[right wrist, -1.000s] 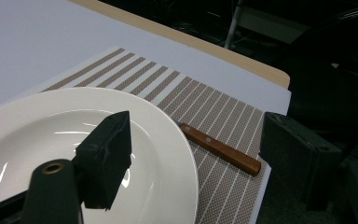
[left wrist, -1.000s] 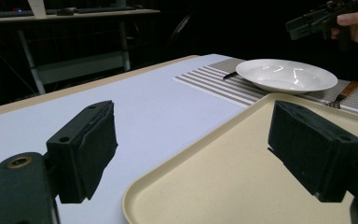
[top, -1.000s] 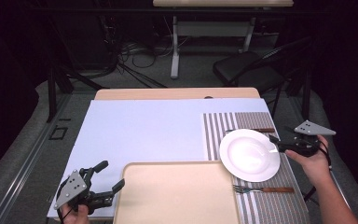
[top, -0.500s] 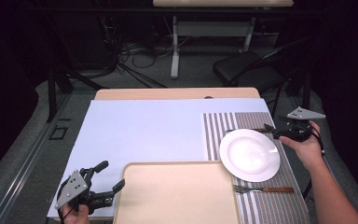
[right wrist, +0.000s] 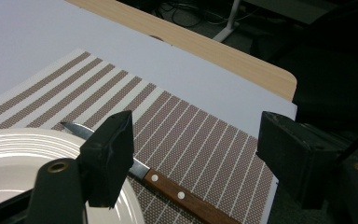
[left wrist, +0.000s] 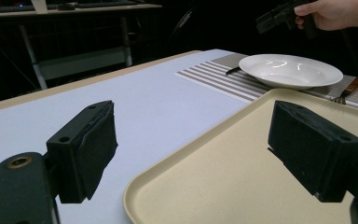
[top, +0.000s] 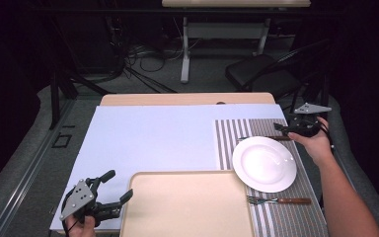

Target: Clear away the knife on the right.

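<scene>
A white plate [top: 264, 163] sits on the striped placemat [top: 227, 143] at the table's right. Behind it lies a wooden-handled knife [top: 271, 138], and a fork [top: 279, 200] lies in front of it. My right gripper [top: 280, 130] hovers open just above the knife's handle end and points left. In the right gripper view the knife [right wrist: 168, 184] lies below and between the spread jaws, with its blade running along the plate's rim [right wrist: 9, 158]. My left gripper [top: 119, 185] rests open at the front left, at the corner of the beige tray [top: 187, 205], with nothing between its fingers.
The table has a pale blue-white cover [top: 153, 138], and a wooden edge [top: 187, 98] shows at the back. A dark chair [top: 261, 74] and cables stand beyond the table. The placemat's right edge [right wrist: 279, 186] lies close to the table's side.
My right gripper has moved from the plate's right rim toward the far side of the plate, over the knife. The left gripper and everything on the table have stayed put.
</scene>
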